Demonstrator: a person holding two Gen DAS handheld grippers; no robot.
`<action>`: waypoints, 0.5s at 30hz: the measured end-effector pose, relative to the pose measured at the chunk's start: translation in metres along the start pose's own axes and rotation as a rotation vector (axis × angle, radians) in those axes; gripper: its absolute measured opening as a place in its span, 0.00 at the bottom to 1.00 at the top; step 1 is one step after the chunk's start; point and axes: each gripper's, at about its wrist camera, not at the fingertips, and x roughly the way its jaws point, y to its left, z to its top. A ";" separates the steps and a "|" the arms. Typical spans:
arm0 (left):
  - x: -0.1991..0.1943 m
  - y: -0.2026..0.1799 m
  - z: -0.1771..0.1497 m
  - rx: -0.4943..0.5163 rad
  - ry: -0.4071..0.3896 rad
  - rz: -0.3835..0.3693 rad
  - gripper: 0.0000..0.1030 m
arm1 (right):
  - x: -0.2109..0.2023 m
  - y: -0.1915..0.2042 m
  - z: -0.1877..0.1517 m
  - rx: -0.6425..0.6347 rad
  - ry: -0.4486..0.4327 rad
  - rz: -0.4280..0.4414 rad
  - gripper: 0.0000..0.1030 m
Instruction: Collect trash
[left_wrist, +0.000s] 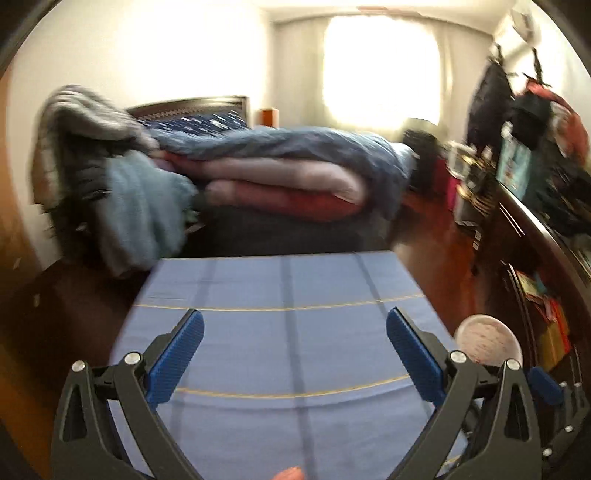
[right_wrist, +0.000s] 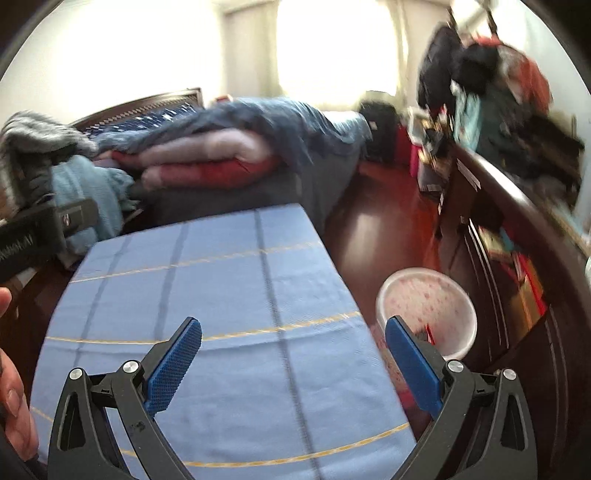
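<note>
- Left tool (left_wrist: 294, 334) hangs over the tabletop (left_wrist: 258, 354), jaws spread wide, nothing between them.
- Right tool (right_wrist: 293, 343) is released too — jaws apart, empty, over the tabletop's right edge.
- No trash shows on the blue cloth ahead of either tool; from what's visible, the collecting looks finished or close to it.
- The bin (right_wrist: 426, 314) stands on the floor just right of the right tool, beside the tabletop and below it.
- It's pale and round, lined with a speckled pink bag; something red and something dark sit low inside, right behind the right tool's right finger — too blurred to name.
- What's left, at a guess: one more look round for strays.
</note>
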 end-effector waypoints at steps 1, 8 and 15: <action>-0.016 0.014 -0.001 -0.006 -0.023 0.030 0.97 | -0.009 0.009 0.000 -0.013 -0.017 0.006 0.96; -0.092 0.068 -0.005 -0.072 -0.121 0.088 0.97 | -0.077 0.046 0.006 -0.061 -0.149 0.054 0.96; -0.152 0.091 -0.009 -0.097 -0.217 0.091 0.97 | -0.125 0.059 0.013 -0.068 -0.245 0.076 0.96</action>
